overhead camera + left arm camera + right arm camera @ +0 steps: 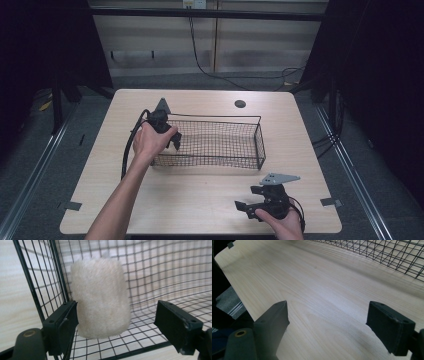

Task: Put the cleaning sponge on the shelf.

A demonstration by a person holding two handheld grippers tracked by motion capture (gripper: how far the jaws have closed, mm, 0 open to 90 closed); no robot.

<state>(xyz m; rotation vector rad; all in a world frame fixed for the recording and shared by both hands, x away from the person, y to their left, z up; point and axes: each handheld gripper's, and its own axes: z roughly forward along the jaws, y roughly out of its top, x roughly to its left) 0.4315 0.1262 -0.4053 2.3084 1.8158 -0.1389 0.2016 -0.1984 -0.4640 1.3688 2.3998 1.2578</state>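
Observation:
A black wire mesh basket (260,145) stands in the middle of the light wooden table (200,200). My left gripper (175,142) reaches into the basket's left end. Its jaws are open in the left gripper view (116,308), and between them a white fluffy pad (101,297) stands upright on the mesh floor, leaning against the basket's wire wall (50,277). The pad lies close against the left jaw and well clear of the right one. My right gripper (247,198) hovers open over bare table near the front right edge, nothing between its jaws (328,308).
A small dark round hole (240,104) sits in the table top behind the basket. The basket's near wall (387,252) lies ahead of the right gripper. Cables trail from both grippers. Dark curtains flank the table.

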